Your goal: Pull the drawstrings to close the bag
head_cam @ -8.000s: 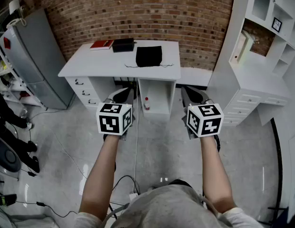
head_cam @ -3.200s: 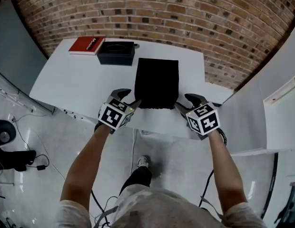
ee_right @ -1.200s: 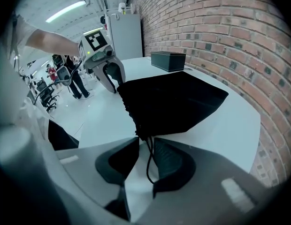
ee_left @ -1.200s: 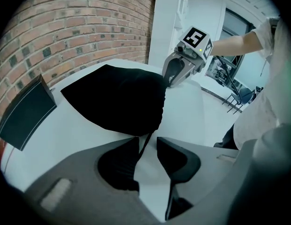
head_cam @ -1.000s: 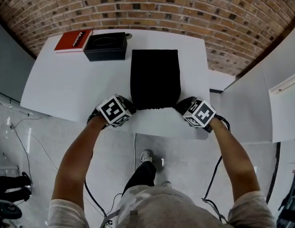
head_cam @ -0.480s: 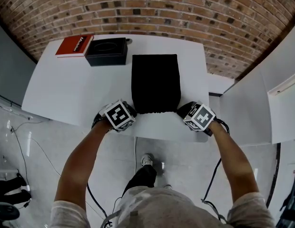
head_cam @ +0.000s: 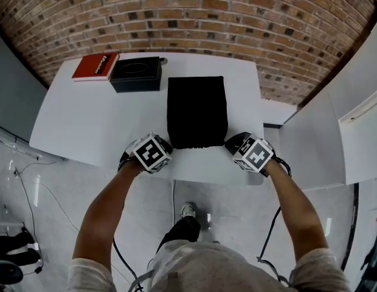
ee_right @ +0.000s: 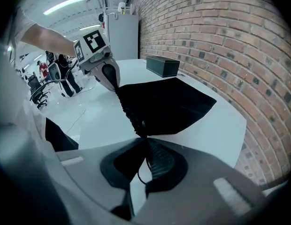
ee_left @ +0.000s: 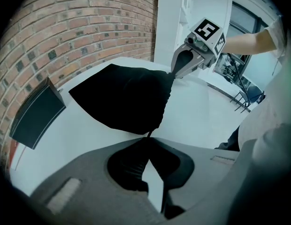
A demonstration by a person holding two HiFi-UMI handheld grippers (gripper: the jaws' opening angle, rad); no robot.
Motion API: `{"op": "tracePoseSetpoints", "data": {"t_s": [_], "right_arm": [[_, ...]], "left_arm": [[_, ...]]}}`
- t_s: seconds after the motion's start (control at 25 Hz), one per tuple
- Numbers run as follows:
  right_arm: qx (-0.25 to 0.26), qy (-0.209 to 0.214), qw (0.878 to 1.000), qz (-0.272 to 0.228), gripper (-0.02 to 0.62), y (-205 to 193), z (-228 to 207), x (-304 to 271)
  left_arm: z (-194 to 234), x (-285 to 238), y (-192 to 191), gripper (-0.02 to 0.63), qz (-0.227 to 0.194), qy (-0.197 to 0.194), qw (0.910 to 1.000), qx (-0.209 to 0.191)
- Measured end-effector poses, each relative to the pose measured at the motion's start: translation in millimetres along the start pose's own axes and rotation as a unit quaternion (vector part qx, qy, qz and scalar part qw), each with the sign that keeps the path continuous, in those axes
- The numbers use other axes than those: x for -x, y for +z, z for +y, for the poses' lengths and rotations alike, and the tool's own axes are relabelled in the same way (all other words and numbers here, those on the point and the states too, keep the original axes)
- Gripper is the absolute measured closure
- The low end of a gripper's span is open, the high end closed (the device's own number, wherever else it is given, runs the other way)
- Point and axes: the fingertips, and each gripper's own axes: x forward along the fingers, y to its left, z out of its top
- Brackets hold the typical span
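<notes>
Atop the smooth white desk lies a rectangular black bag, probably cloth.

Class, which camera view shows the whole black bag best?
The head view: the black bag lies fully outlined on the white table. Each gripper view shows it foreshortened, from one near corner.

Red book, black box, white desk
</notes>
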Motion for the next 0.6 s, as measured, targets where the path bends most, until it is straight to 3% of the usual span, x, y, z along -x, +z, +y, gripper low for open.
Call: {"op": "tracePoseSetpoints", "data": {"t_s": [0.28, 0.6], "right_arm": [[0.010, -0.038, 0.999, -0.025, 0.586, 26.5, -14.0, 13.9], [0.014, -0.089, 0.994, -0.058, 0.586, 64.2, -34.2, 33.3]], "left_arm": [[29.9, 35.1, 24.4, 0.598, -0.056, 0.070, 0.9960, 0.006], [63.1, 77.8, 52.2, 0.598, -0.116, 0.141, 0.9831, -0.003]]}}
